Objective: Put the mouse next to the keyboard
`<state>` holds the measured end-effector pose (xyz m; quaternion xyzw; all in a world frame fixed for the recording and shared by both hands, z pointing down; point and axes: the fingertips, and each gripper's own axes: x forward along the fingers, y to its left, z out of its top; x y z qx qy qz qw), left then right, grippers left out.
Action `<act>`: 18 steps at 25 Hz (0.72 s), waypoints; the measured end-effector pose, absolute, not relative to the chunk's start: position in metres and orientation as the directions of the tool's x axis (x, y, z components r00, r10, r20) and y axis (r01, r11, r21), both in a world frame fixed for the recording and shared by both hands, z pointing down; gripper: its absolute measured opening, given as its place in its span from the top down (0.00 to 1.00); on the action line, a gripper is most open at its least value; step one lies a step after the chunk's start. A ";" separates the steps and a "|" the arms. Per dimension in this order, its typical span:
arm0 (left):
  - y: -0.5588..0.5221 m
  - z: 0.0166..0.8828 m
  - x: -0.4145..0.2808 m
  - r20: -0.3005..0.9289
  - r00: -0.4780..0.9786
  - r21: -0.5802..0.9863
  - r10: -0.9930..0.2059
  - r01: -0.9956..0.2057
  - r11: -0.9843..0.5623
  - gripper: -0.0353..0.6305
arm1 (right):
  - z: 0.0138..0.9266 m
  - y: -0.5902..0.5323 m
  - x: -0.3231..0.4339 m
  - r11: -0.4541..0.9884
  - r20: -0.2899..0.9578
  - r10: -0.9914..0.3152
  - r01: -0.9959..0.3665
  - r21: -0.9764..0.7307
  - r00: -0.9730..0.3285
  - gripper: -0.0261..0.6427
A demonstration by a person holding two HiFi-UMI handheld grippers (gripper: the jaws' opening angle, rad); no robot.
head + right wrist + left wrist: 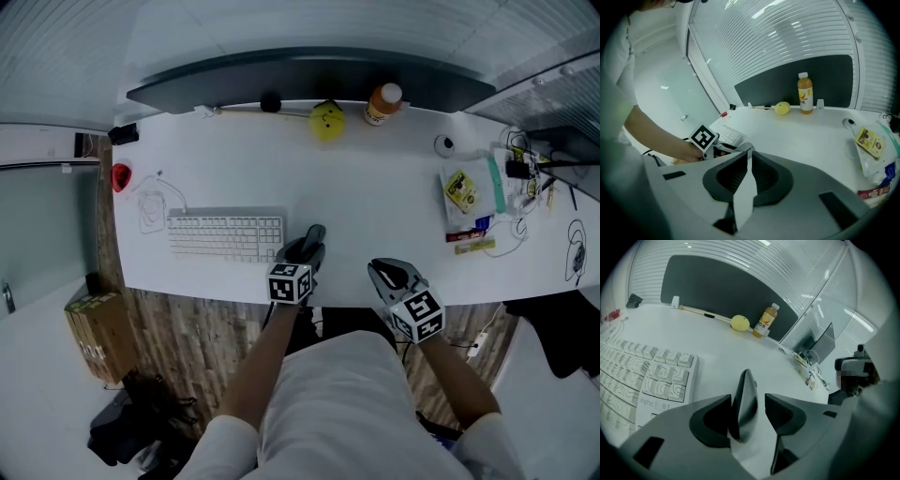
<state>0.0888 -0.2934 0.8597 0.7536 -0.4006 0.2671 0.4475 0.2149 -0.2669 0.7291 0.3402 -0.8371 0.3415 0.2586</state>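
Note:
A dark mouse [313, 238] lies on the white desk [375, 197] just right of the white keyboard [225, 236], near the front edge. My left gripper [307, 251] is at the mouse. In the left gripper view the mouse [745, 397] stands narrow and tilted between the jaws of the left gripper [748, 398], with a gap at the right jaw; the keyboard [656, 376] is to the left. The jaws are open. My right gripper [387, 275] hovers at the desk's front edge, right of the mouse. Its jaws [749, 155] are shut on nothing.
A yellow ball [326, 120] and an orange juice bottle [382, 103] stand at the back by a dark panel [309, 75]. Snack packets [462, 190] and cables [525, 169] crowd the right end. A red object [121, 176] sits far left; a cardboard box [98, 328] is on the floor.

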 end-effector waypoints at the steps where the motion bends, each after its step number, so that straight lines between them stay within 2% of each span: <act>1: -0.294 0.858 0.086 0.765 0.524 0.443 -0.375 -0.850 -0.284 0.59 | 0.729 -0.268 0.214 0.538 0.664 -0.392 -0.744 -0.396 -0.637 0.89; 8: -0.296 0.847 0.066 0.780 0.450 0.354 -0.436 -0.890 -0.286 0.59 | 0.726 -0.271 0.208 0.556 0.657 -0.389 -0.733 -0.392 -0.646 0.89; 18: -0.291 0.812 0.058 0.722 0.481 0.384 -0.498 -0.877 -0.289 0.62 | 0.710 -0.269 0.196 0.588 0.640 -0.412 -0.726 -0.358 -0.649 0.89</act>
